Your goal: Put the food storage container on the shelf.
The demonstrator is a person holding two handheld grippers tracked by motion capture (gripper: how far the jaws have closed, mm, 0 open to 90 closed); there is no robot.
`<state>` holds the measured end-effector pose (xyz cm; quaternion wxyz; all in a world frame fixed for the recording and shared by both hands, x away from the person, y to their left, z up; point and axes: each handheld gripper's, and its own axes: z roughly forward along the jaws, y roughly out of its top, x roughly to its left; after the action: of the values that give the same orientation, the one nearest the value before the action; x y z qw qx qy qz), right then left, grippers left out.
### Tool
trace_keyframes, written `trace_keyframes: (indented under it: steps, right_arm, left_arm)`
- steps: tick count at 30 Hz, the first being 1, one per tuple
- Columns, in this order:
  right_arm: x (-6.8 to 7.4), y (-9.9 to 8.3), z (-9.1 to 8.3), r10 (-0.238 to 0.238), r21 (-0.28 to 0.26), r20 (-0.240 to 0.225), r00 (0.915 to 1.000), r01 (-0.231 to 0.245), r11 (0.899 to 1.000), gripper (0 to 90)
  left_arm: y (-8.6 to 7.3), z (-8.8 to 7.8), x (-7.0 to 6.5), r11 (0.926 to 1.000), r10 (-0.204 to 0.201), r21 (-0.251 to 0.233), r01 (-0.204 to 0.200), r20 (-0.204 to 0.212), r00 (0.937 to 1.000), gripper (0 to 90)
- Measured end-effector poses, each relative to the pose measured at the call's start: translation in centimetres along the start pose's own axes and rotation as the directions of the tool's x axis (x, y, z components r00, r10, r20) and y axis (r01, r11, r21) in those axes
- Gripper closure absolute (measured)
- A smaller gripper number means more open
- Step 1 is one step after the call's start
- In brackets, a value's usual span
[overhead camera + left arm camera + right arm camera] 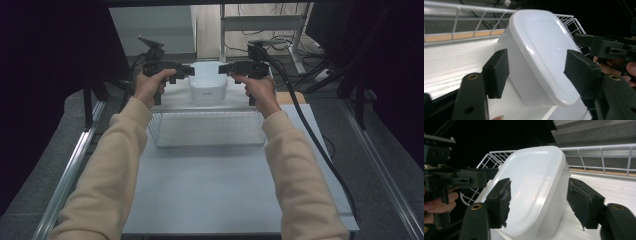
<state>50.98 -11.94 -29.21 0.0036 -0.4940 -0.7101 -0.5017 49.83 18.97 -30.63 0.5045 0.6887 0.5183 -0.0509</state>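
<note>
I hold my left gripper (pixel 186 71) and my right gripper (pixel 223 69) up over the far end of the white surface (pixel 210 190), facing each other across a white lidded plastic container (pixel 207 87). The container sits just beyond the white wire basket (pixel 207 129), at twelve o'clock from it. From the left gripper the container lies at about three o'clock; from the right gripper, at nine o'clock. In both gripper views the jaws stand spread wide with the container's lid framed between them, not touching it. My hands (pixel 150 86) wrap the handles.
</note>
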Motion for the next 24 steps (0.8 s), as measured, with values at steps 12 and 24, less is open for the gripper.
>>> trace_keyframes:
  steps: [12, 24]
  right_arm:
    - [0.9, -2.5, -4.1, -0.176, -0.028, -0.014, 0.9843, 0.175, 0.984, 31.0]
    - [-0.6, -10.7, -9.0, -0.254, -0.06, -0.048, 0.9659, 0.251, 0.966, 30.5]
  left_arm:
    - [-3.8, -2.5, -3.6, 0.9845, 0.173, -0.018, -0.174, -0.053, 0.9835, 29.0]
    - [-13.6, -5.0, -4.3, 0.9573, 0.282, -0.035, -0.287, -0.103, 0.9538, 27.4]
